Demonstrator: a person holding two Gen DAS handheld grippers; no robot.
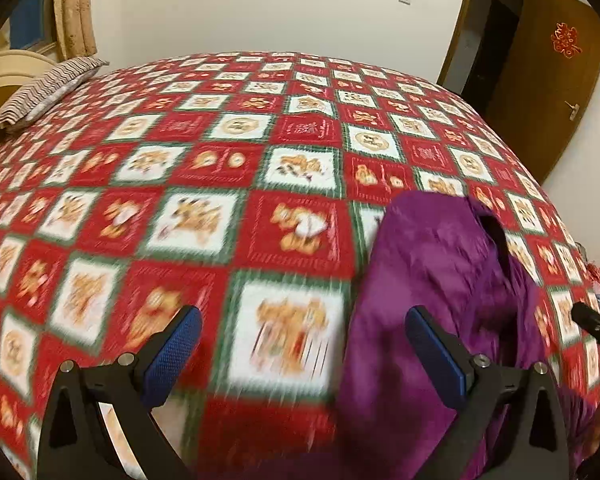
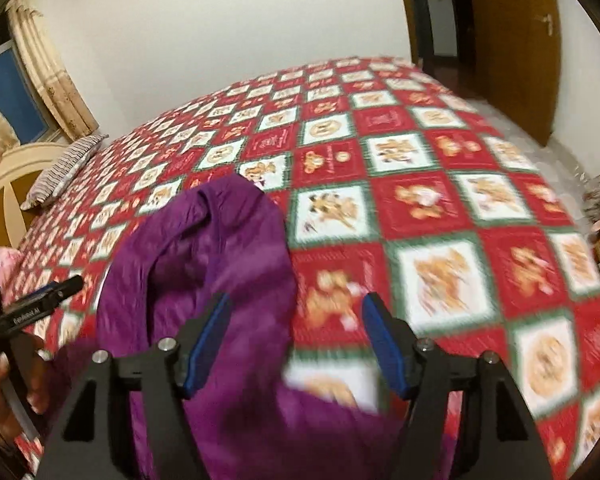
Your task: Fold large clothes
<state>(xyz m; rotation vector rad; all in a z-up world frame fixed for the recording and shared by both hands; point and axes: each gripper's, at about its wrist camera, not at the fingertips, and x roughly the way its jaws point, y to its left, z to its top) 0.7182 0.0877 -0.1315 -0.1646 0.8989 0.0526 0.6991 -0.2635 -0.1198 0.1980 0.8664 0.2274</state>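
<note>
The left hand-held gripper (image 1: pixel 302 334) and the right hand-held gripper (image 2: pixel 296 322) hang released, blue textured pads apart, over a crumpled, shiny purple garment (image 2: pixel 220 264) heaped on the bed's checkered red-and-white quilt (image 1: pixel 180 160); a striped pillow (image 1: pixel 44 92) lies beyond.

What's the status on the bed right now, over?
Left tool open, empty. Right tool open, empty. Purple garment bunched on checkered bedspread. Nothing in the way.
</note>
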